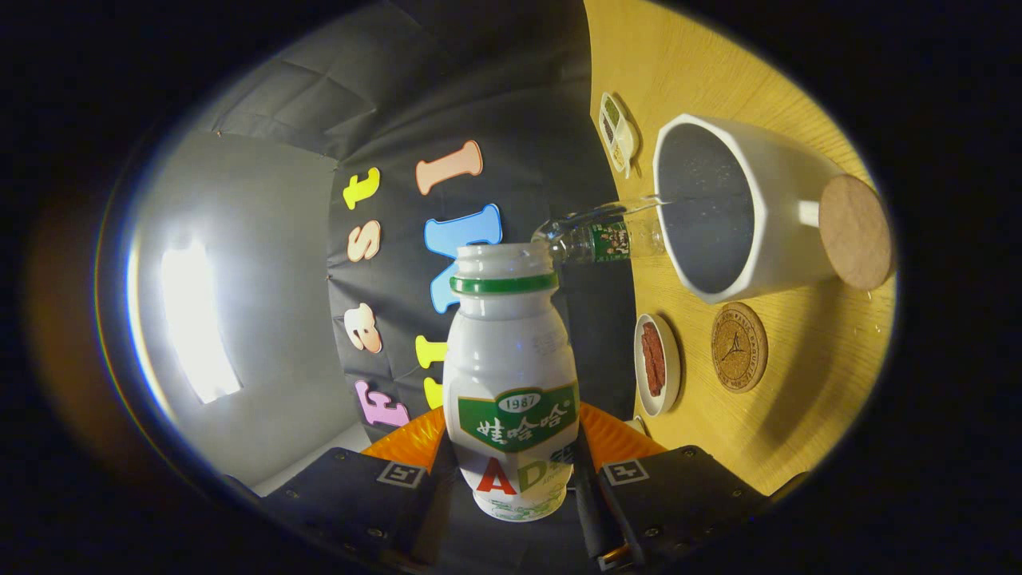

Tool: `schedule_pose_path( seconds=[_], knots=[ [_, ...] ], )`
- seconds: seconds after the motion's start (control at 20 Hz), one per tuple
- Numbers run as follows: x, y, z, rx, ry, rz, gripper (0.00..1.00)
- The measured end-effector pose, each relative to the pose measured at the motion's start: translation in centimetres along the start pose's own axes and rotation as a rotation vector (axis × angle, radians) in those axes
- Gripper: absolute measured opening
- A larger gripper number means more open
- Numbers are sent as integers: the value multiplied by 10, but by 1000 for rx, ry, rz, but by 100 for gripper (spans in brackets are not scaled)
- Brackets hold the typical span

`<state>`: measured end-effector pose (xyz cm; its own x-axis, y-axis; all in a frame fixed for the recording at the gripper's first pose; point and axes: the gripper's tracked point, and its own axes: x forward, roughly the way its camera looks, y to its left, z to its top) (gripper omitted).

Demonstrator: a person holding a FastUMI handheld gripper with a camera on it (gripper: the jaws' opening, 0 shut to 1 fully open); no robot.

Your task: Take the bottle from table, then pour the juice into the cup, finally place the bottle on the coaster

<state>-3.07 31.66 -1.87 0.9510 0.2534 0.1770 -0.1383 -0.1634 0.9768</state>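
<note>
My tongs (511,479) are clenched on the white bottle (511,375), both fingers (375,487) pressing its lower sides. Bottle sits between the fingers, green label facing me, mouth open with a green ring at the neck. View is rolled over sideways, so the wooden table (798,399) runs up the far side and the bottle is tipped over. White cup (742,208) is beyond the bottle's mouth, opening turned toward me, dark inside; can't tell if any juice is in it. Round cork coaster (739,347) lies on the table just beside the cup, bare. Small white dish (656,365) with a red strip in it is near the coaster. A clear bottle (599,237) lies between my bottle's mouth and the cup rim. Another small dish (617,132) is beyond the cup.
</note>
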Motion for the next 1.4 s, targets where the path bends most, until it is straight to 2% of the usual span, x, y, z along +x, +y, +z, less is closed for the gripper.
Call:
schedule_pose_path(
  seconds=[1.4],
  knots=[
    [-1,17,-2,63,6,51,66]
  ],
)
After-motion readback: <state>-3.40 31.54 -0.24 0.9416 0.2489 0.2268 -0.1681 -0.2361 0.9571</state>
